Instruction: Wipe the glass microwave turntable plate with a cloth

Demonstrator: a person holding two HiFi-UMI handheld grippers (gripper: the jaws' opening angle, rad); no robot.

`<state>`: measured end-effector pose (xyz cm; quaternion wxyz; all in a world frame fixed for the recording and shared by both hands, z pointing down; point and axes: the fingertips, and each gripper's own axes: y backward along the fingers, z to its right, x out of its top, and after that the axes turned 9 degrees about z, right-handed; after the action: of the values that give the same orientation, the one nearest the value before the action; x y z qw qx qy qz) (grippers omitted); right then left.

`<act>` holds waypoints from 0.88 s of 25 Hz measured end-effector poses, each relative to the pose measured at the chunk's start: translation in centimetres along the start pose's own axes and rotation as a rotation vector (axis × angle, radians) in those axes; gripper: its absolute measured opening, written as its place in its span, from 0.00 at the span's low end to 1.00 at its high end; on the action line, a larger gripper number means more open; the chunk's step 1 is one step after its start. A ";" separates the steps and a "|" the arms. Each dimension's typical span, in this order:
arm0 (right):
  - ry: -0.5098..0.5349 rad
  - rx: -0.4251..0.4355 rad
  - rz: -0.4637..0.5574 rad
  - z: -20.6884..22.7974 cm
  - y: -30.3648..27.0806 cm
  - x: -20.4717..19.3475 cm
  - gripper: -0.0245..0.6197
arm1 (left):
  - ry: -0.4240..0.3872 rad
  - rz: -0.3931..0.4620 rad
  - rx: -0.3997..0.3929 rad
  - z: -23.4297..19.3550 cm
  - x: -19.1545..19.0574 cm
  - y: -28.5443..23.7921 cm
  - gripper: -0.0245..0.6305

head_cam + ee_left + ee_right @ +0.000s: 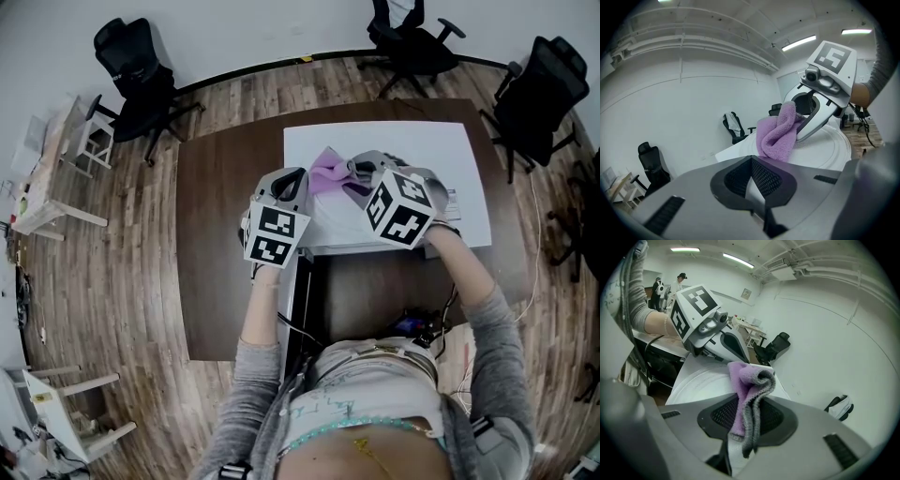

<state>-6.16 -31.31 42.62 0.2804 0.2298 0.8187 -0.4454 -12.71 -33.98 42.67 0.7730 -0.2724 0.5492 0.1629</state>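
Right gripper view is showing the right gripper clamping down on the purple cloth, which is resting against the glass turntable plate. The left gripper is pinching what looks like the plate's near rim. Plate's sitting on a white mat on the brown table.

The left tool blocks the plate's left rim. The right tool and its cloth stand over the plate's middle, near the left tool. The mat's far and right parts lie open, as does the dark surface to the left. Chairs stand well apart.
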 end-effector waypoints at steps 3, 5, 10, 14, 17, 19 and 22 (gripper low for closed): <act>-0.007 0.003 0.003 0.5 -0.5 -0.1 0.22 | 0.000 0.000 0.000 0.2 -0.1 -0.1 0.05; -0.010 0.001 0.004 0.8 -0.7 -0.2 0.22 | 0.000 0.000 0.001 0.2 -0.1 -0.2 0.05; -0.016 -0.022 0.006 2.0 -1.3 -0.2 0.22 | -0.006 -0.002 0.003 0.1 -0.1 0.0 0.05; -0.048 -0.038 0.010 3.1 -1.6 -0.7 0.22 | -0.009 -0.002 0.003 0.2 0.0 0.0 0.05; -0.080 -0.041 0.021 3.6 -1.6 -0.8 0.22 | -0.008 -0.002 0.002 0.1 0.0 -0.1 0.05; -0.088 -0.050 0.021 3.9 -1.6 -0.9 0.22 | -0.009 -0.001 0.003 0.0 0.0 -0.1 0.05; -0.092 -0.068 0.013 4.3 -1.4 -1.4 0.22 | -0.013 0.004 0.002 0.1 0.2 0.0 0.05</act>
<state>-4.89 -35.83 42.48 0.3281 0.2047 0.8182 -0.4254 -12.59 -33.94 42.55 0.7766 -0.2694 0.5449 0.1655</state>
